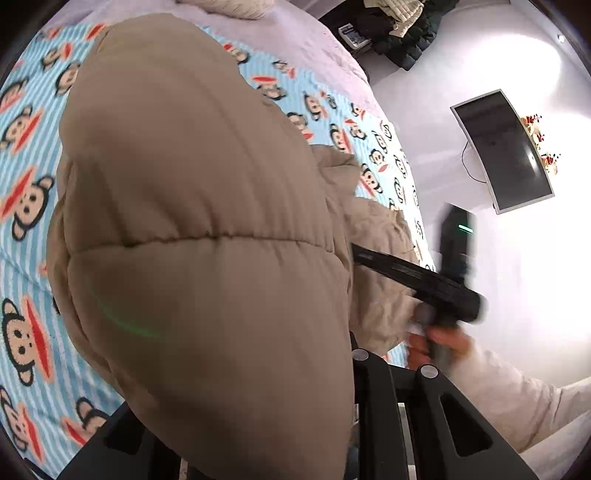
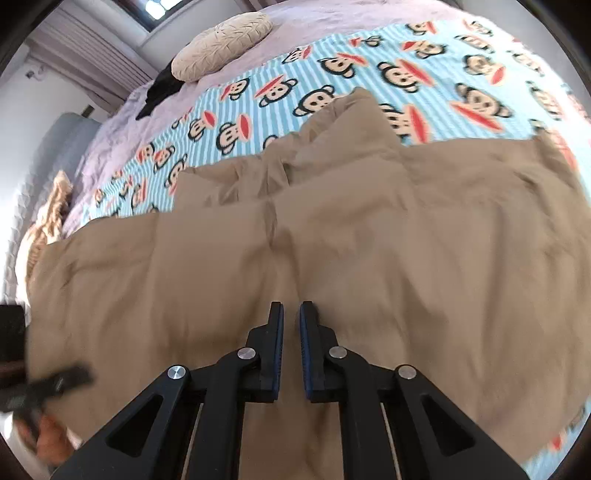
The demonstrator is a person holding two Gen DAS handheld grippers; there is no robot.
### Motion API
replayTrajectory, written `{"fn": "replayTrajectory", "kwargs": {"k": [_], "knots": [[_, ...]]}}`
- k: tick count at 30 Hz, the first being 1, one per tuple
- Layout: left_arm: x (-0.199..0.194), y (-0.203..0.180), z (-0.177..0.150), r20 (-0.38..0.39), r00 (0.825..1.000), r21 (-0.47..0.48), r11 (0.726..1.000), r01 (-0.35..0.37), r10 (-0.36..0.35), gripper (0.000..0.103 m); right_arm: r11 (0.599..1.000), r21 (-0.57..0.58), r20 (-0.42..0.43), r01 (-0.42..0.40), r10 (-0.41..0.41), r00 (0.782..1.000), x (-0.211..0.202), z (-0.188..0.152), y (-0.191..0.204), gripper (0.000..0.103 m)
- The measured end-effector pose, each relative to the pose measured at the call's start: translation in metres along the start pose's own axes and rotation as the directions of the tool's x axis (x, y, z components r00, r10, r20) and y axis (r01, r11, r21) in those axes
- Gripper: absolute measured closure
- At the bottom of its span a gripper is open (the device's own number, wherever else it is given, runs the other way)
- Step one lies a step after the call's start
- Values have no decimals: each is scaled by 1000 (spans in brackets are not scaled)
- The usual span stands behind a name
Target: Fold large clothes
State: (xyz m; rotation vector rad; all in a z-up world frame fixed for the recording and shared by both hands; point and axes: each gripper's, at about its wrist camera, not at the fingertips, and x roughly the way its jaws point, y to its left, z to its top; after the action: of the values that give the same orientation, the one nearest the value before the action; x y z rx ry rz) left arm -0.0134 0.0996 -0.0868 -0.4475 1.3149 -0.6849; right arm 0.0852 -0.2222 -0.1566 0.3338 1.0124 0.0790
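Note:
A large tan padded garment [image 2: 332, 240] lies spread on a bed with a blue striped monkey-print blanket [image 2: 369, 81]. In the left wrist view a big fold of the garment [image 1: 207, 229] hangs over my left gripper and hides its fingertips; the fabric appears clamped in it. The right gripper [image 1: 436, 280] shows there too, held in a hand at the bed's edge. In the right wrist view my right gripper [image 2: 291, 314] hovers just above the garment, its jaws nearly closed with a narrow empty gap. The left gripper [image 2: 44, 384] shows blurred at the lower left.
A round cream cushion [image 2: 221, 48] and a dark cloth [image 2: 162, 88] lie at the head of the bed. A monitor [image 1: 502, 147] lies on the white floor beside the bed. Dark clothes [image 1: 402, 33] are piled further away.

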Motion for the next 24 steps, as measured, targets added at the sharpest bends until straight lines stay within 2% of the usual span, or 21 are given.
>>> {"fn": "replayTrajectory", "kwargs": {"k": [4, 6, 10, 14, 17, 20, 22, 24], "knots": [[13, -48, 12, 6, 999, 8, 999, -32, 32, 79, 999, 5, -60, -52, 52, 997, 44, 15, -6, 97], [26, -72, 19, -1, 999, 11, 999, -53, 53, 79, 997, 23, -81, -79, 81, 993, 57, 17, -11, 102], [61, -119, 33, -28, 991, 45, 991, -127, 128, 79, 986, 76, -95, -150, 157, 983, 72, 15, -31, 103], [93, -159, 45, -47, 982, 101, 979, -176, 181, 79, 965, 146, -121, -218, 236, 964, 63, 17, -48, 103], [121, -183, 51, -91, 975, 143, 971, -190, 204, 77, 952, 173, -103, -253, 273, 957, 31, 11, -74, 103], [147, -198, 52, -138, 975, 179, 972, -149, 175, 59, 953, 183, -67, -243, 258, 964, -8, -1, -102, 100], [171, -211, 56, -160, 982, 177, 982, -70, 99, 29, 952, 202, -47, -231, 245, 968, -32, -13, -123, 100], [195, -223, 61, -150, 988, 169, 986, -9, 35, 21, 944, 240, -28, -224, 238, 971, -52, -27, -146, 100]]}}
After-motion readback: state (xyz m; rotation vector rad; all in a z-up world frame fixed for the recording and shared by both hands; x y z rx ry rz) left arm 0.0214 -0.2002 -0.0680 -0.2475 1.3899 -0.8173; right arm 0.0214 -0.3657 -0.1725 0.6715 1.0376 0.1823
